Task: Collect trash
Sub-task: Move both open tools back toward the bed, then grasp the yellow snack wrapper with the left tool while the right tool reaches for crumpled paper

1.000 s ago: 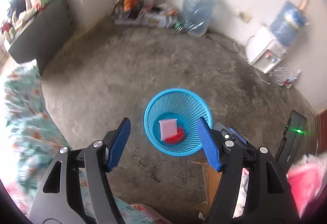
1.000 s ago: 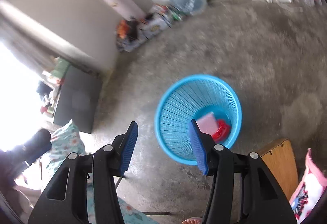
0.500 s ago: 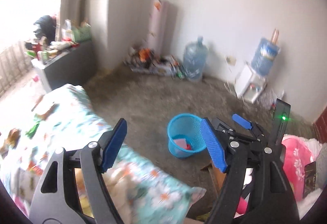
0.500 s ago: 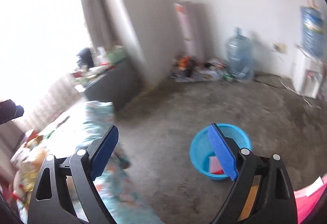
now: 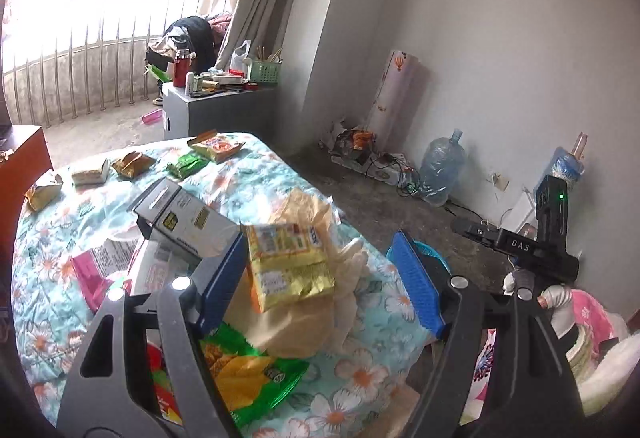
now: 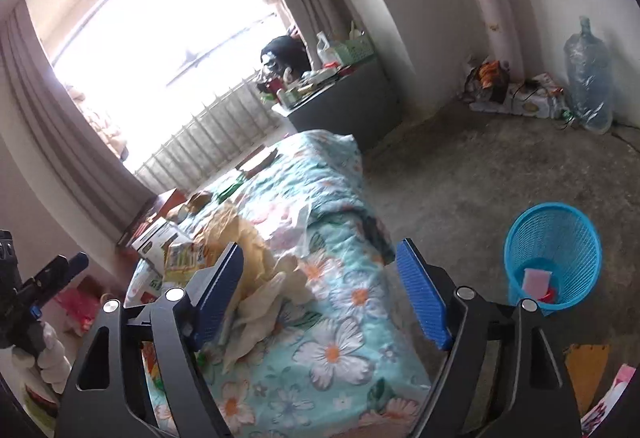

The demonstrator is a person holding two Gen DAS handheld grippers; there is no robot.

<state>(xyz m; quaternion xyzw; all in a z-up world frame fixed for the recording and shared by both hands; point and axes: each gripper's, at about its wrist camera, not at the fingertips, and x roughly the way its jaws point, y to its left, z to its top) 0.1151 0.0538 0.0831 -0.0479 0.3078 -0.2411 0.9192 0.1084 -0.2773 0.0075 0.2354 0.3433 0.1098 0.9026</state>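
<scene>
Left claw [image 5: 320,286] wide, empty, aimed at yellow foil snack packet [image 5: 288,262] atop litter on floral bed [image 5: 360,370]: easiest pick. Right claw [image 6: 320,294] closing, empty; blue mesh plastic bin [image 6: 554,238] waits on floor.

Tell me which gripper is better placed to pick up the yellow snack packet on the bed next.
Left, probably. The yellow snack packet sits between the left gripper's open fingers in its own view. The right gripper, its jaws closing on nothing, frames a pale glove instead, with the packet off to its side.
</scene>
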